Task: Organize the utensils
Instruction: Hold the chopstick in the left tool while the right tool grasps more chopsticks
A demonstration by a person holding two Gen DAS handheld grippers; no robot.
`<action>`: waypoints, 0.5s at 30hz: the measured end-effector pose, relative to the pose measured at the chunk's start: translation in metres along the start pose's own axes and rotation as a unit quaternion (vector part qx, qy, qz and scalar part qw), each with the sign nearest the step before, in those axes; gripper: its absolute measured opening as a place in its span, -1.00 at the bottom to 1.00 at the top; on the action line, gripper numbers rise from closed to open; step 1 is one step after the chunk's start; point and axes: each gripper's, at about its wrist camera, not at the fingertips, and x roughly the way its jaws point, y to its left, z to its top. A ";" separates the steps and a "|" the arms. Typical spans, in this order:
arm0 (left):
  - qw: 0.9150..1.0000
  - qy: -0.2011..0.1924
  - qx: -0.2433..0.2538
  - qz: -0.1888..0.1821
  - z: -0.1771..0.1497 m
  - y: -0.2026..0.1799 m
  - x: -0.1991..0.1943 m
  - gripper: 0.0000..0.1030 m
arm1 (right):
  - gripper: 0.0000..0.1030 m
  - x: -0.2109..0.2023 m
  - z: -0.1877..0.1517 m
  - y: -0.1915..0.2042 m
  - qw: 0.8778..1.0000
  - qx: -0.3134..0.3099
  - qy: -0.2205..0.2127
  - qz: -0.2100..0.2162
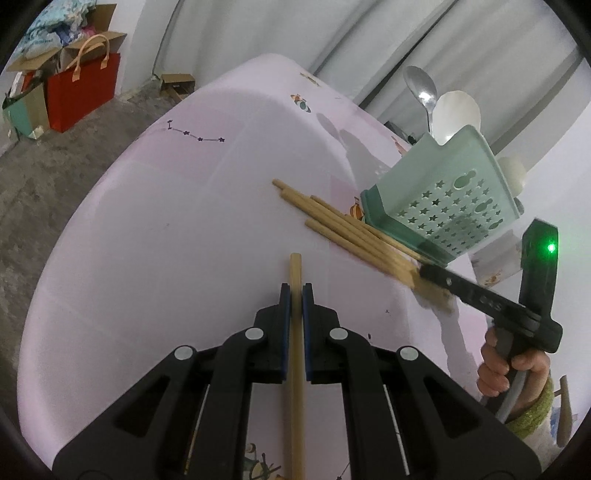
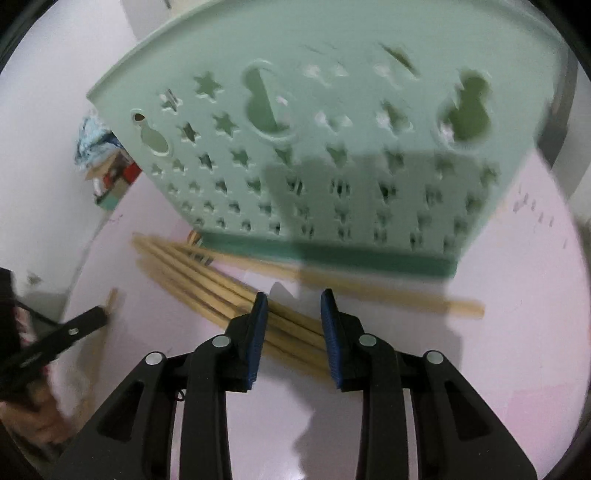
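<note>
The loose chopsticks (image 1: 343, 229) lay in a bundle on the pale pink tablecloth (image 1: 184, 229), slanting along the foot of the mint-green utensil holder (image 1: 443, 195). How many there were could not be counted: their far ends ran under the holder's dark green base, and in the right wrist view the bundle (image 2: 207, 288) was smeared by motion, with its near part covered by the tool. 1 more chopstick (image 2: 406, 301) lay apart from the rest, just in front of the base.

The right gripper (image 2: 291, 325) hung over the bundle, its blue pads spread, the sticks showing in the gap between them. No pad could be seen pressing on a stick, and whether the tips touched the wood was not clear. In the left wrist view its tip (image 1: 436, 273) sat at the near end of the bundle, blurred, with the person's hand (image 1: 506, 369) and a green sleeve on its handle.

The left gripper (image 1: 295, 295) was pinched on 1 single chopstick (image 1: 295, 273), which stuck out a little past the pads and ran back under the tool, its rear end cut off at the frame's bottom.

Inside the holder stood a metal spoon (image 1: 419, 88) and a white spoon (image 1: 456, 110); their handles were hidden by the wall. The holder's star cut-outs (image 2: 229, 122) were sharp on the left and blurred on the right.

Beyond the table, a red bag (image 1: 83, 92) and cardboard boxes (image 1: 110, 22) stood on the floor.
</note>
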 end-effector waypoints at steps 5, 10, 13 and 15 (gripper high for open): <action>1.000 -0.003 -0.003 -0.009 -0.002 0.003 -0.001 -0.91 | -0.42 -0.017 -0.013 0.006 1.000 -0.028 -0.001 -0.009; 1.000 -0.005 -0.003 -0.010 0.000 0.005 0.001 -0.91 | -0.40 -0.019 0.001 0.008 0.997 -0.029 -0.063 -0.039; 1.000 -0.006 -0.005 -0.008 0.000 0.006 0.000 -0.91 | -0.40 0.005 0.004 -0.003 0.997 0.013 -0.062 -0.053; 1.000 -0.006 -0.004 -0.008 0.000 0.006 0.001 -0.91 | -0.39 0.007 0.002 -0.004 0.996 0.032 -0.064 -0.046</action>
